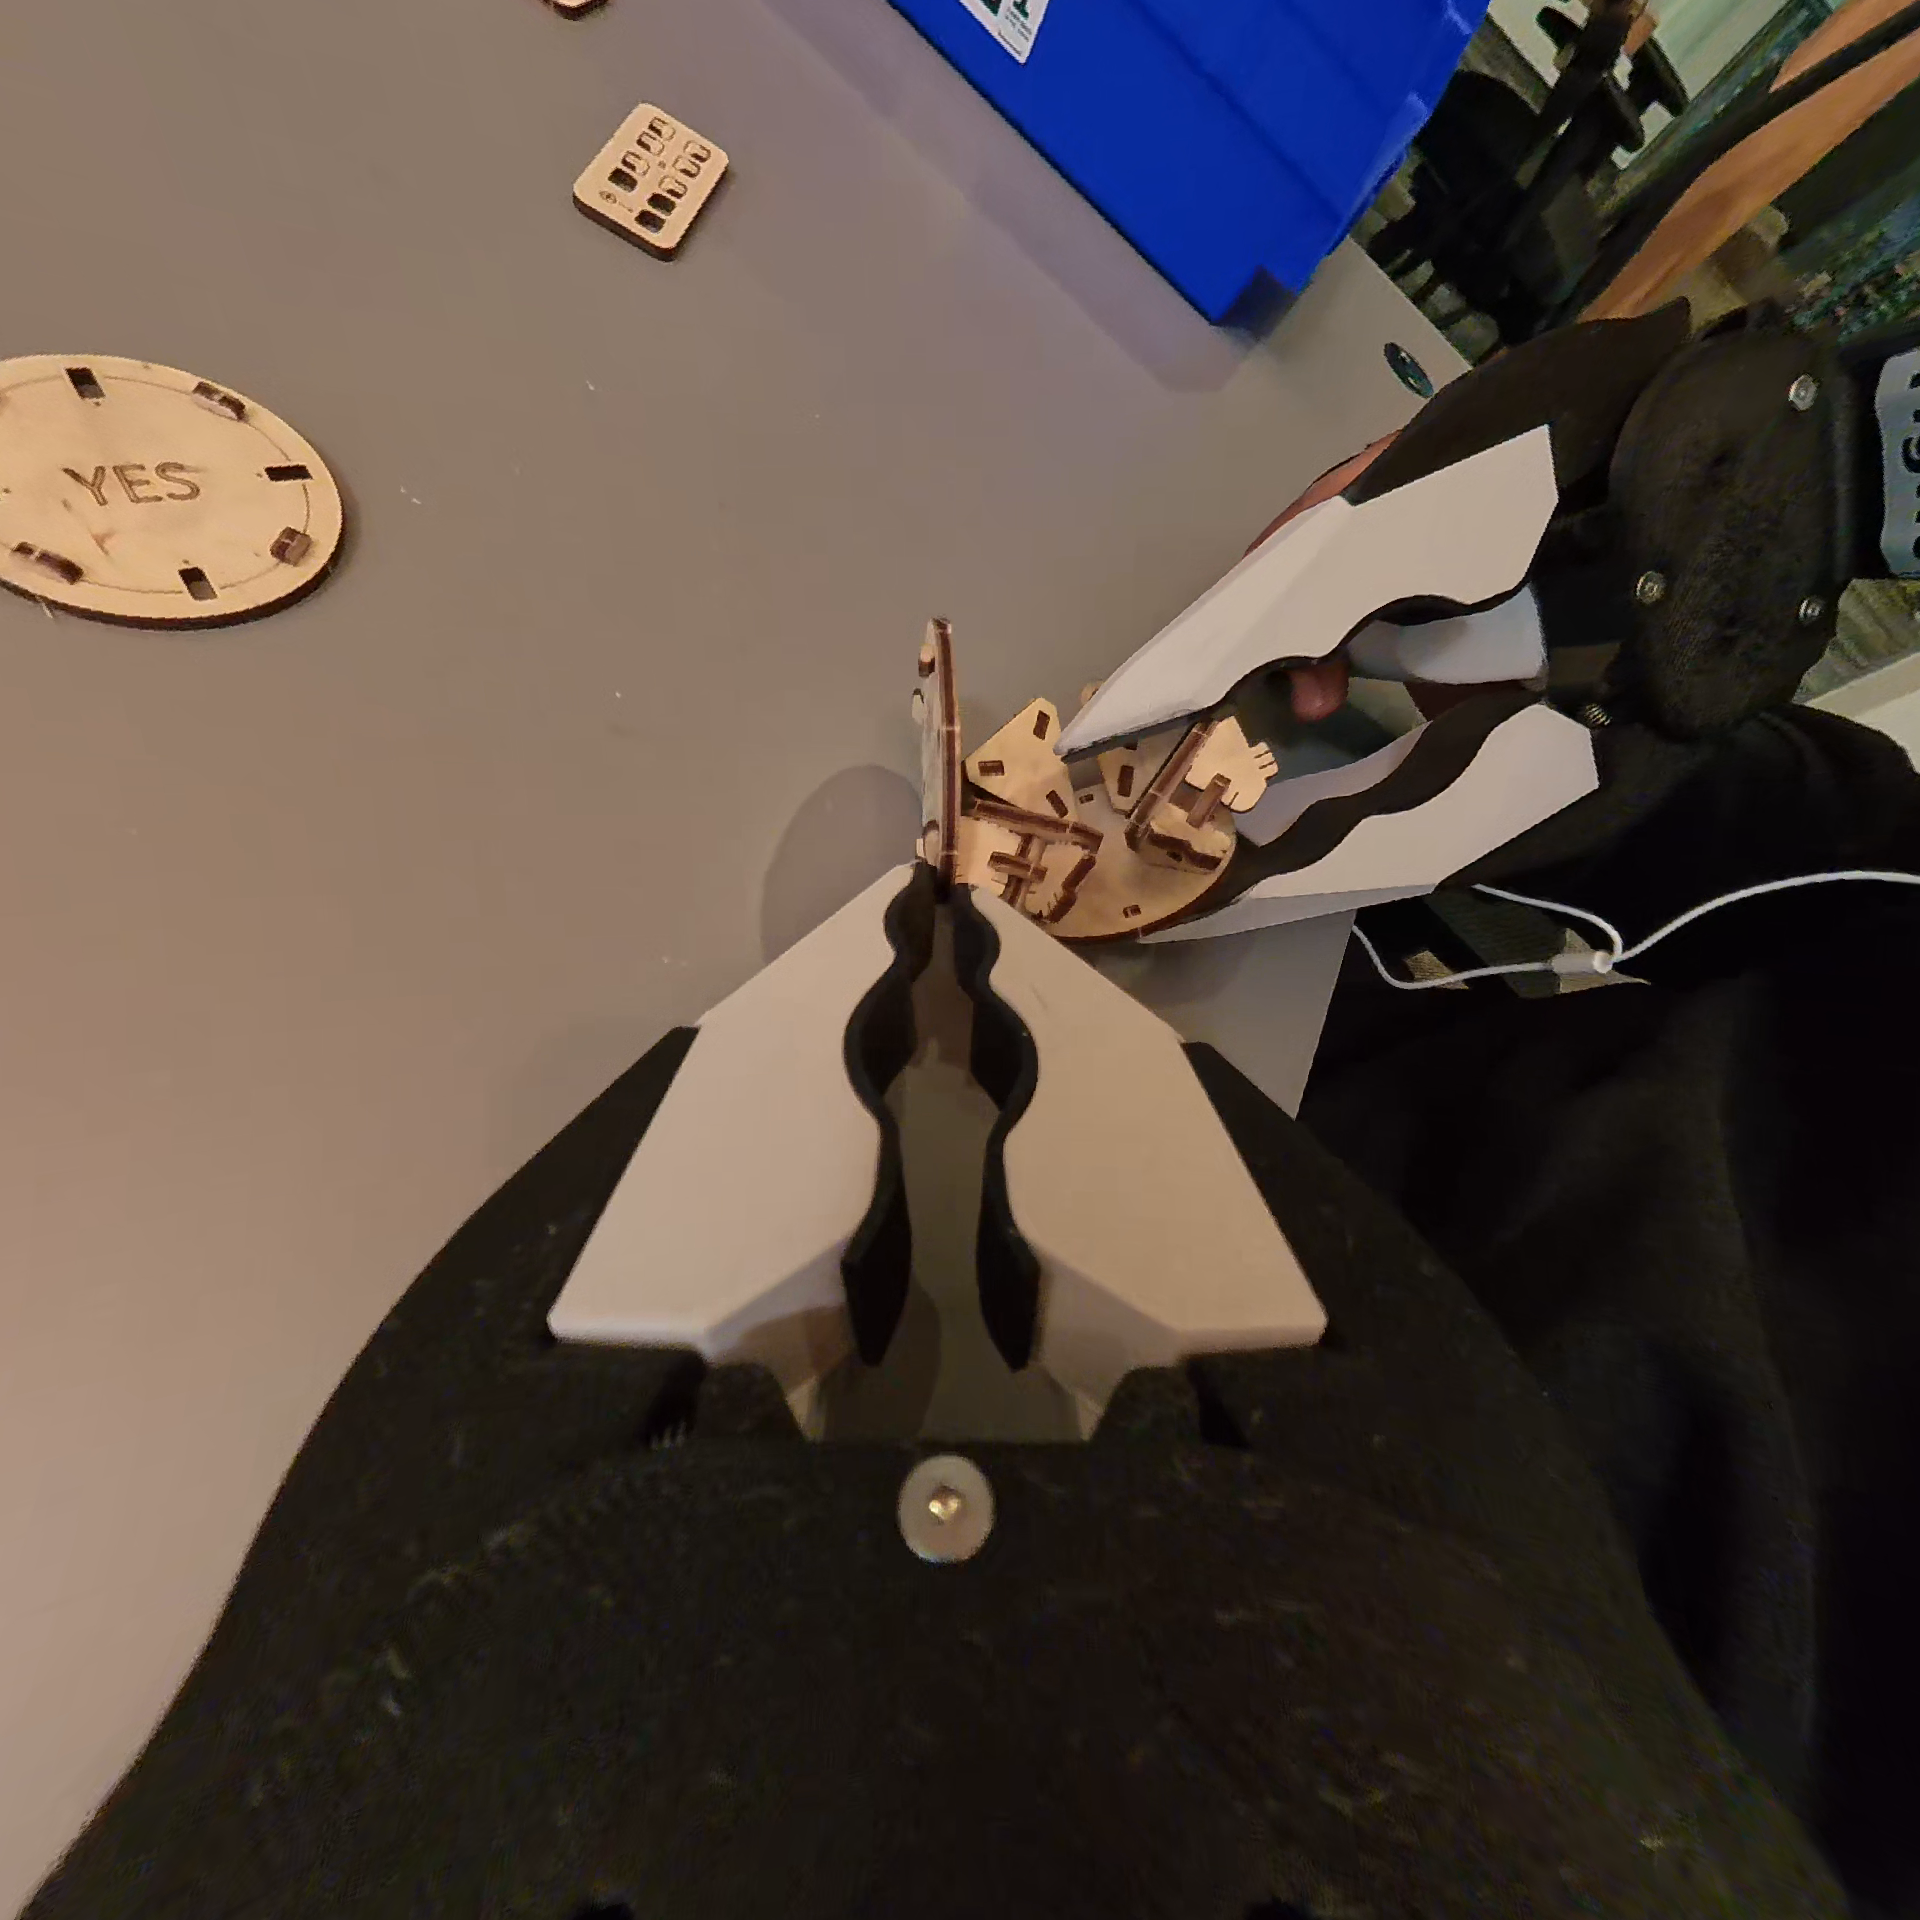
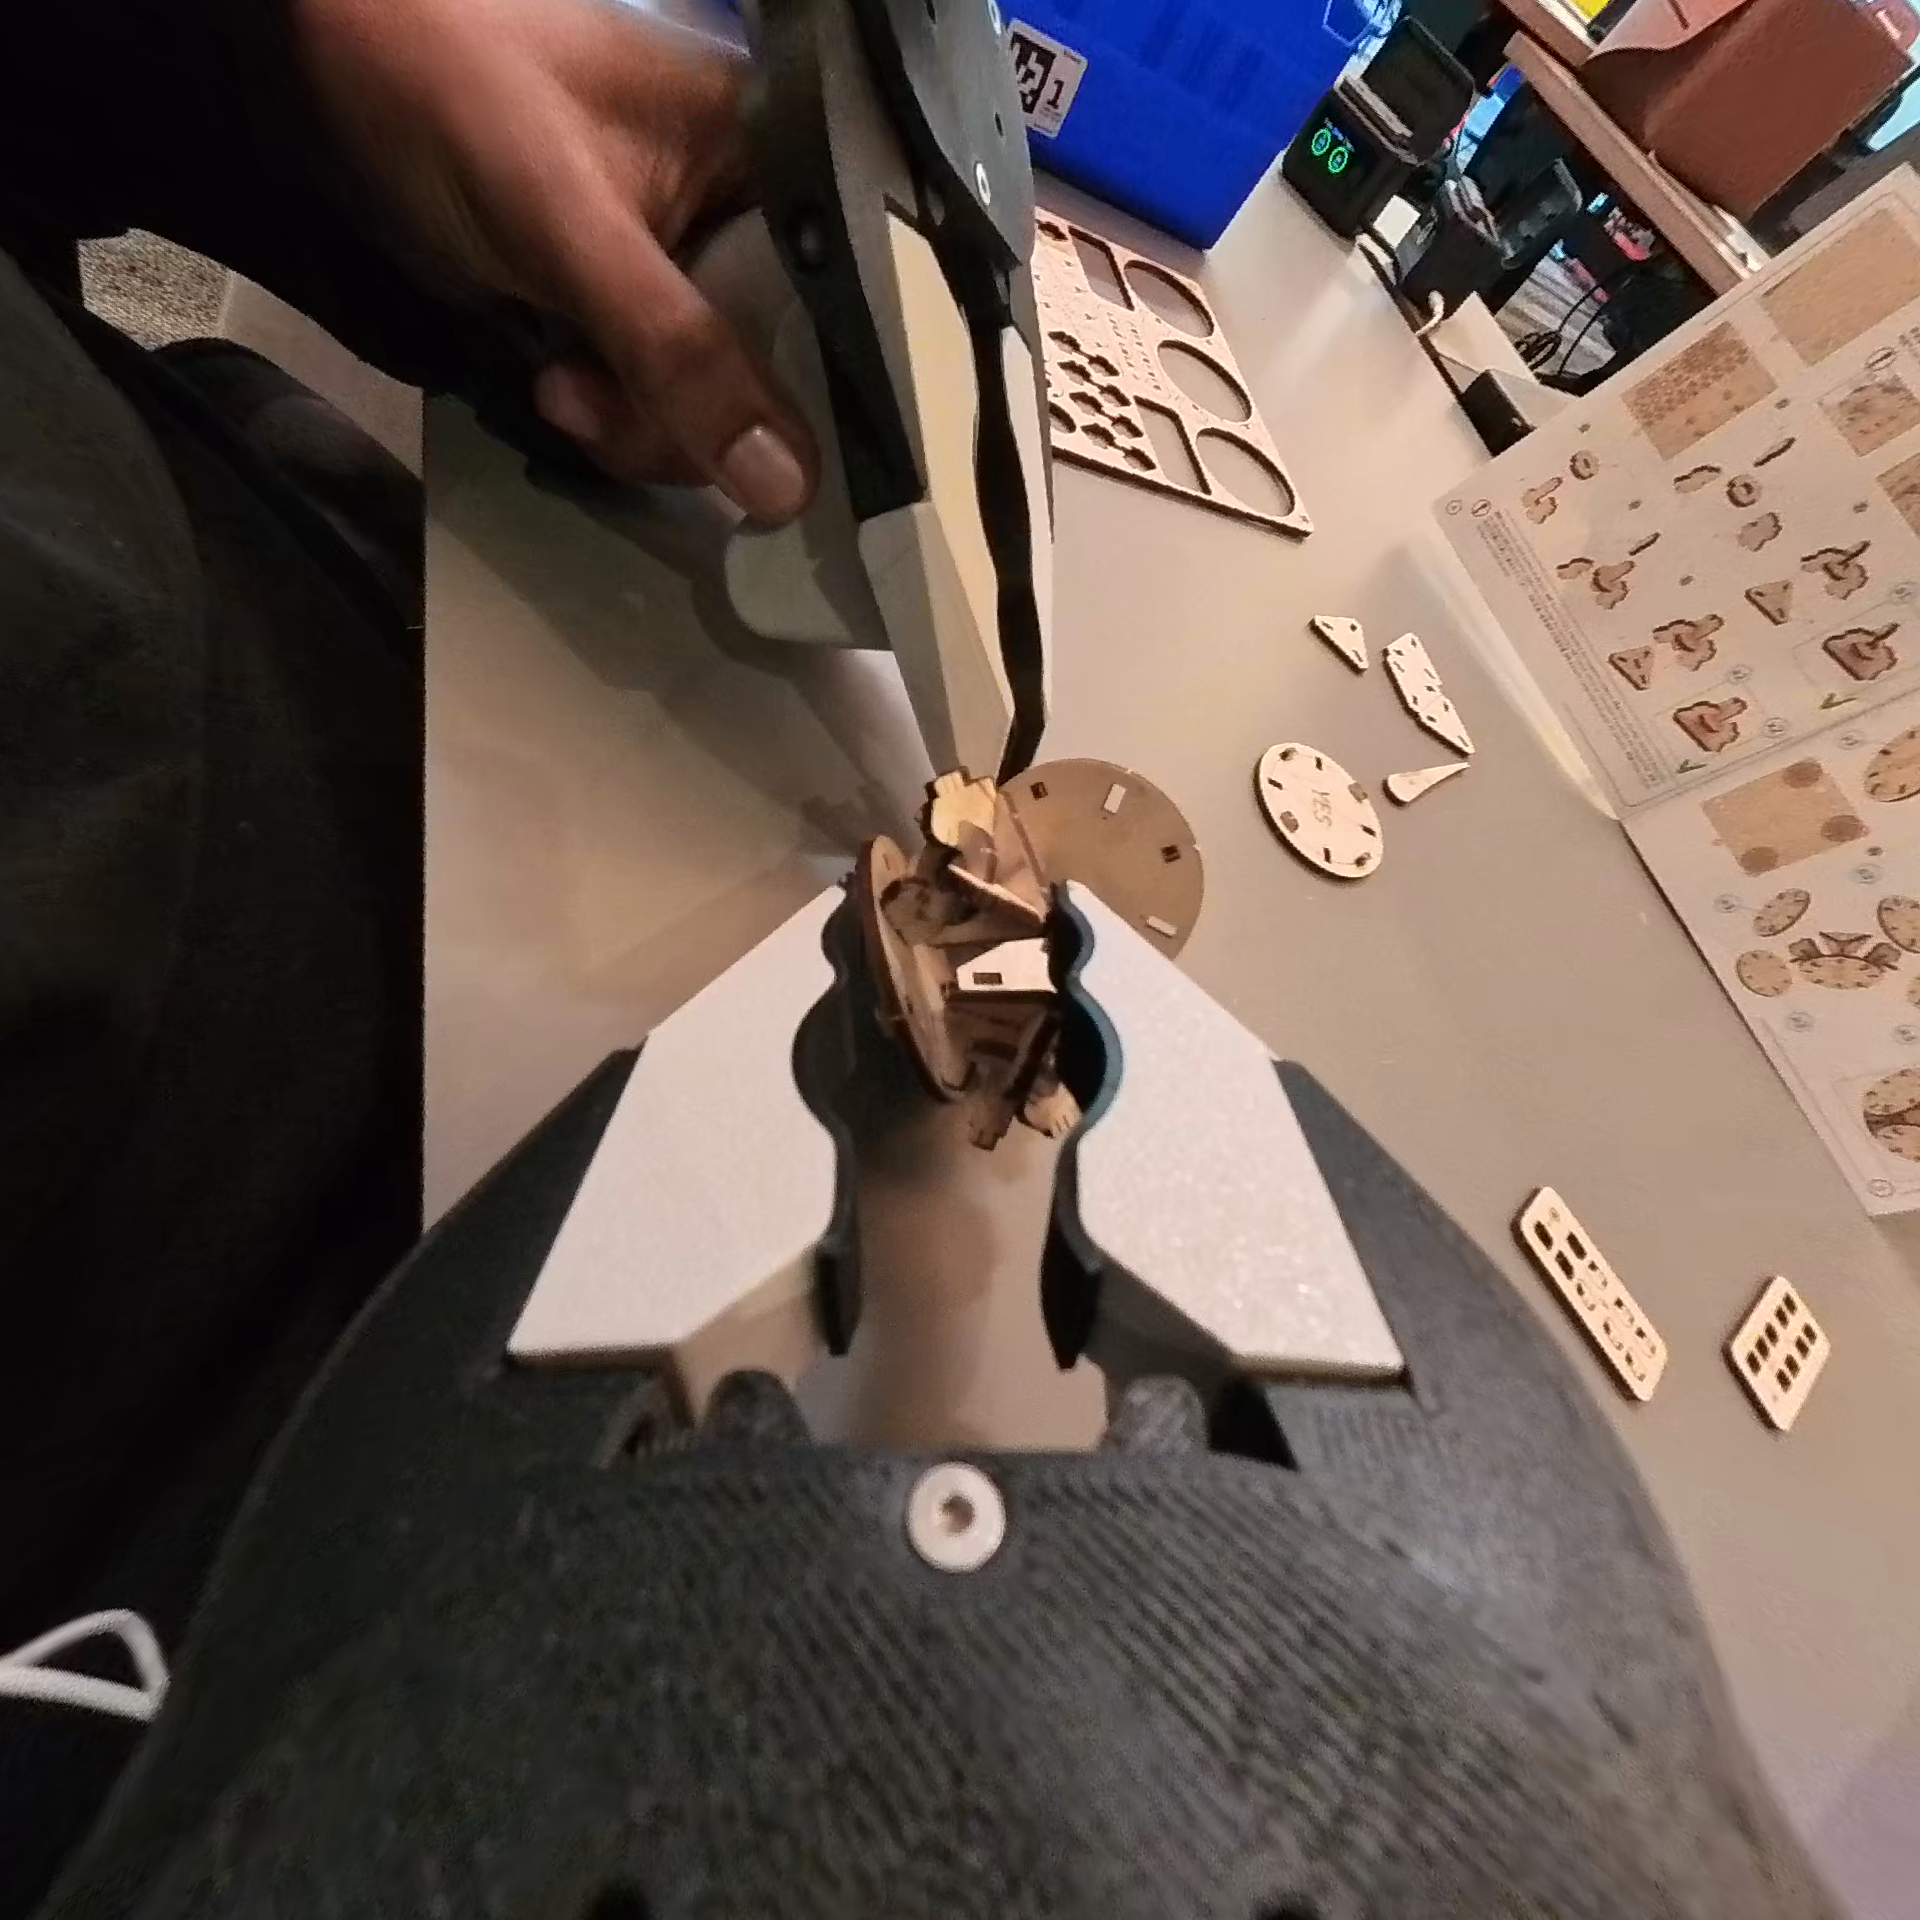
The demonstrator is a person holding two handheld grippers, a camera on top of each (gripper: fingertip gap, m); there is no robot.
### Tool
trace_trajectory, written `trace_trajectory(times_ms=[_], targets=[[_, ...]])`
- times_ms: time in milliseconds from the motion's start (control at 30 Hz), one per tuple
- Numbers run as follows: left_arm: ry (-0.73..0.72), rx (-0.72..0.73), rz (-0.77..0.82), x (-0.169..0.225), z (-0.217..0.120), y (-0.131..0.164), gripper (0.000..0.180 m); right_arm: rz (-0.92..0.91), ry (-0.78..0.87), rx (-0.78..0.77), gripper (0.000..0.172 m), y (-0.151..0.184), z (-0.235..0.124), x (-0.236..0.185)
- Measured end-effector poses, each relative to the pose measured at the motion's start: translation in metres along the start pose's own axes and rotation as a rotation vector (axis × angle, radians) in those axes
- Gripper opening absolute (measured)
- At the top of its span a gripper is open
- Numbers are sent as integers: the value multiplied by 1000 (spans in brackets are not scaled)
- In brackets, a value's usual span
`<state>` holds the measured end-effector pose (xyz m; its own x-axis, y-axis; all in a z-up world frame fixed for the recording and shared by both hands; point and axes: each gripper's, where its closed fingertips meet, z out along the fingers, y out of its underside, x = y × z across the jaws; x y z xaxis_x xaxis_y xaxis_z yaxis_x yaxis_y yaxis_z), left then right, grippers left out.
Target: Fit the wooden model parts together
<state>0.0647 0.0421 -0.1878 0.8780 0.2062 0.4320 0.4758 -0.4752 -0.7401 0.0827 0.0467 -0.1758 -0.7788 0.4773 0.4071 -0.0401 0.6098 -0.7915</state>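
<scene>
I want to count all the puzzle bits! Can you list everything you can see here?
Round wooden disc: one, tan, on edge in the left gripper.
Wooden assembly: one, tan, between the right gripper's fingers.
Engraved disc: one, tan, flat on the table.
Slotted tiles: two, tan, table.
Small loose pieces: three, tan, table.
Cut-out sheet: one, tan, far side.
Instruction sheets: white, at right.
Bin: one, blue, far edge.
Table: grey.
Left gripper, right gripper: grey and black.

Left tool (image 1: 940,883) pinches the edge of an upright wooden disc (image 1: 940,748). Just right, right tool (image 1: 1153,821) clamps a wooden disc assembly (image 1: 1091,842) with slotted pieces. Grey worktop (image 1: 520,831): engraved round disc (image 1: 156,488) far left, small slotted square (image 1: 651,179), blue bin (image 1: 1195,125) far right.
</scene>
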Motion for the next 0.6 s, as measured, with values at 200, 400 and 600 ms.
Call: trace_trajectory(times_ms=[200, 400, 600], targets=[[22, 19, -32, 0, -2, -2, 0, -1, 0, -6, 34, 1, 1, 0], [22, 25, -27, 0, -2, -2, 0, 2, -5, -8, 33, 1, 1, 0], [4, 11, 13, 2, -1, 0, 0, -10, -15, 0, 33, 0, 1, -2]])
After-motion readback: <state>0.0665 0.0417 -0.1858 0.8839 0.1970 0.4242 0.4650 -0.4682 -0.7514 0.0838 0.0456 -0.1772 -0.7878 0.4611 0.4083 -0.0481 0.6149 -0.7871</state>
